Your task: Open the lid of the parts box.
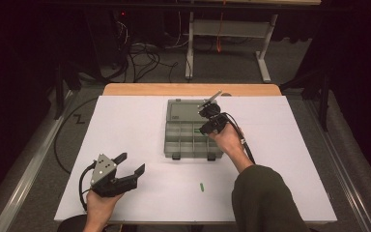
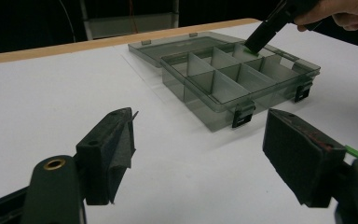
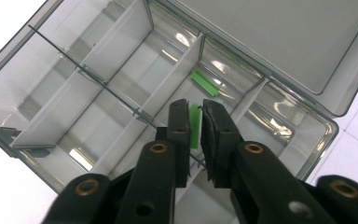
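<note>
left gripper (image 1: 131,165): black body, two chunky black jaws with flat dark foam-like pads, brass-coloured rivet at each jaw arm
left gripper top: grey three-cornered plate (image 1: 104,167) with small dots
left cable (image 1: 82,186): black, loops off the body
right gripper (image 3: 195,126): black, narrow jaws, brass-coloured rivets, plain screw holes in the arms
right cable (image 1: 244,142): black, runs along the forearm
sleeve (image 1: 263,198): dark olive-green long sleeve, right arm

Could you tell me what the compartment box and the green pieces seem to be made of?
Compartment box: seemingly smoky transparent plastic with a glossy finish, since the table shows through and the walls glint. Green pieces: probably opaque plastic, judging by their uniform bright colour and straight edges.
</note>
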